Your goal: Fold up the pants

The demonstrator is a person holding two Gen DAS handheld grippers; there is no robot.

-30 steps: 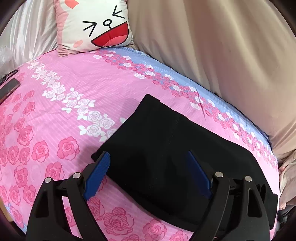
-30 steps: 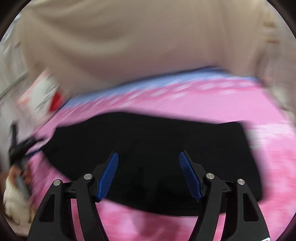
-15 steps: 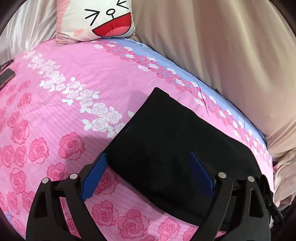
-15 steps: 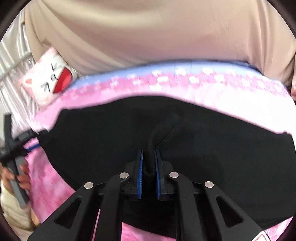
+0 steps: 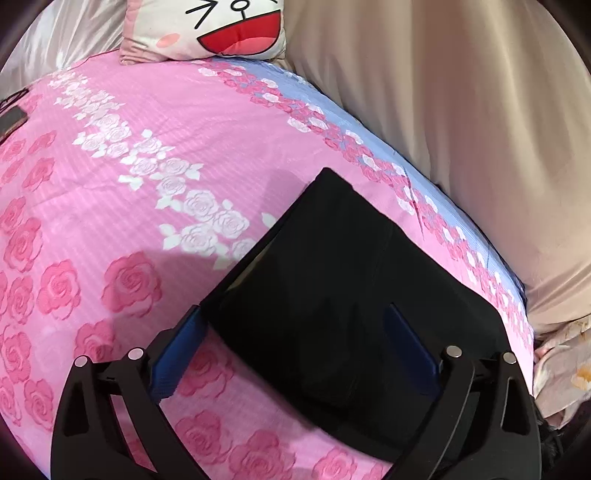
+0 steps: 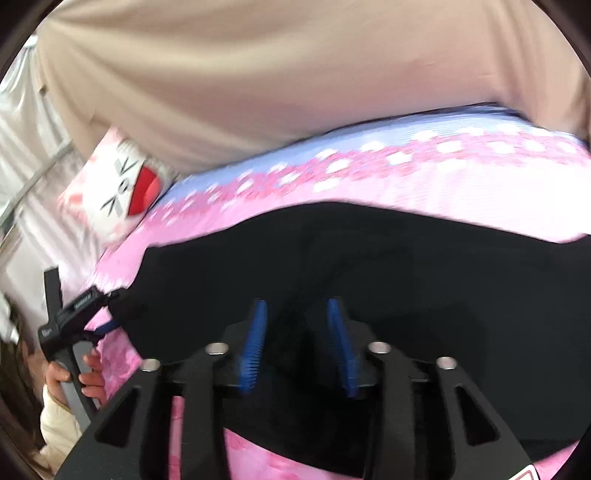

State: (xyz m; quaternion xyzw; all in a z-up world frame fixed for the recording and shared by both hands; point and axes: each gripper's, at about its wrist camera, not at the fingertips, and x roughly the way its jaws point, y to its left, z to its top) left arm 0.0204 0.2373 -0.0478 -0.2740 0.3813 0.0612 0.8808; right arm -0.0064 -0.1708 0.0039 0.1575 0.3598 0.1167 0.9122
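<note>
**A:** Your left gripper is spread wide over the near corner of the black pants. One blue pad sits over the pink sheet just off the cloth's edge, the other pad is over the black fabric. Nothing is pinched there.

**B:** And where do the pants lie for you?

**A:** Flat and folded on the rose-print bedsheet, a dark slab running from between your left fingers away toward the far side of the bed, where the blue band of the sheet meets the beige drape. The cartoon-face cushion sits at the head of the bed, well apart from them.

**B:** Now your right gripper?

**A:** Its jaws have just been opening. They stand about half apart, blue pads parallel, over the middle of the pants. Black cloth shows between them, but the pads do not press on it, so you have let go. The picture is blurred, so I cannot tell whether a ridge of cloth stands up in the gap.

**B:** Can you see your other hand from there?

**A:** Yes. At the left edge of the right wrist view, your left hand grips the handle of its gripper, which points at the end of the pants, cream sleeve below it.
</note>
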